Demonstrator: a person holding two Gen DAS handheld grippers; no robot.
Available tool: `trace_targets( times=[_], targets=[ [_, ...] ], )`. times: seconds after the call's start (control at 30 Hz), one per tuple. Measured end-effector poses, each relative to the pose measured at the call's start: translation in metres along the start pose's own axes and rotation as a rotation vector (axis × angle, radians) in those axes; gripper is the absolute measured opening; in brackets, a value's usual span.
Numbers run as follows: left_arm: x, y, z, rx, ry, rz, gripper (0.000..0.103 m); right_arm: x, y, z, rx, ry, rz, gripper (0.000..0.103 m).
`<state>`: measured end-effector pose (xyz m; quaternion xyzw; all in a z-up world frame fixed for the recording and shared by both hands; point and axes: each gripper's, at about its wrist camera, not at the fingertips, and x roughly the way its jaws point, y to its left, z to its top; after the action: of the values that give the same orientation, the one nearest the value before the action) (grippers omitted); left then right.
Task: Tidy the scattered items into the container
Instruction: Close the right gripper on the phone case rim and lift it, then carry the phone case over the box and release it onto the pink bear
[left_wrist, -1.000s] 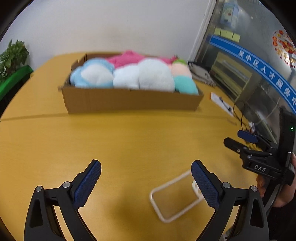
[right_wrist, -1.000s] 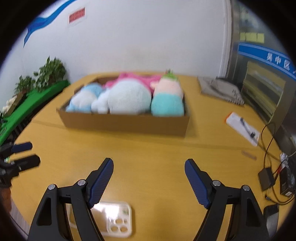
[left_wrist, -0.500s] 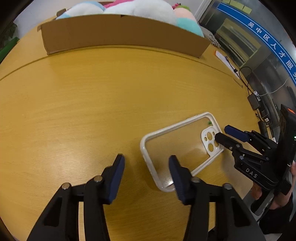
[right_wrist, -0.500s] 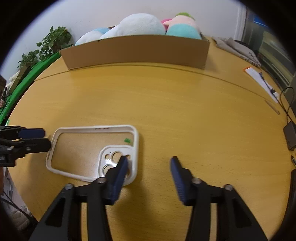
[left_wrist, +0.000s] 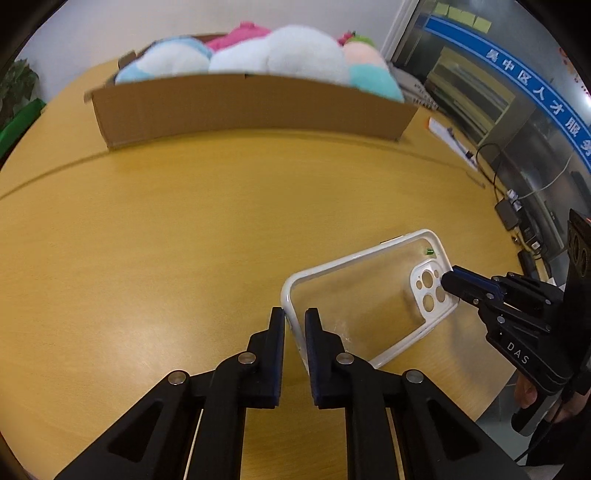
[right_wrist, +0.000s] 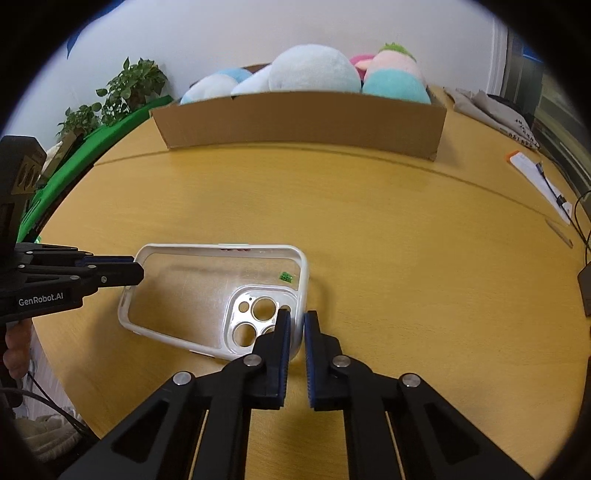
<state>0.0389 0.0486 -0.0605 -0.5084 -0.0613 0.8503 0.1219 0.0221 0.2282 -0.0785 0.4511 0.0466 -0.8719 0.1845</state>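
Observation:
A clear phone case with a white rim is held just above the yellow wooden table. My left gripper is shut on its plain end. My right gripper is shut on the rim at the camera-hole end. Each gripper shows in the other view, the right and the left. A cardboard box full of plush toys stands at the far side; it also shows in the right wrist view.
Papers and grey cloth lie at the right. Cables and a black adapter sit near the right edge. Green plants stand left of the table.
Both grippers have closed from wide open onto opposite ends of the phone case, and the views have tilted up toward the box.

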Motion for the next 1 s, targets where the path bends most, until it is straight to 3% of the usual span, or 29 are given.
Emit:
trace_targets(
  times=[0.17, 0.4, 0.6, 0.8, 1.0],
  targets=[
    [-0.034, 0.008, 0.048, 0.041, -0.095, 0.008, 0.011, -0.029, 0.008, 0.047, -0.008, -0.139, -0.004, 0.007],
    [-0.094, 0.018, 0.157, 0.142, -0.306, 0.026, 0.011, -0.064, 0.008, 0.144, -0.006, -0.351, -0.028, 0.007],
    [-0.106, 0.033, 0.243, 0.170, -0.390, 0.035, 0.011, -0.072, 0.002, 0.230, -0.017, -0.475, -0.090, 0.007],
    [-0.094, 0.047, 0.312, 0.182, -0.422, 0.009, 0.011, -0.056, -0.020, 0.294, 0.022, -0.511, -0.107, 0.006],
    [-0.050, 0.065, 0.372, 0.176, -0.390, 0.027, 0.010, -0.001, -0.045, 0.342, 0.055, -0.464, -0.135, 0.005]
  ],
)
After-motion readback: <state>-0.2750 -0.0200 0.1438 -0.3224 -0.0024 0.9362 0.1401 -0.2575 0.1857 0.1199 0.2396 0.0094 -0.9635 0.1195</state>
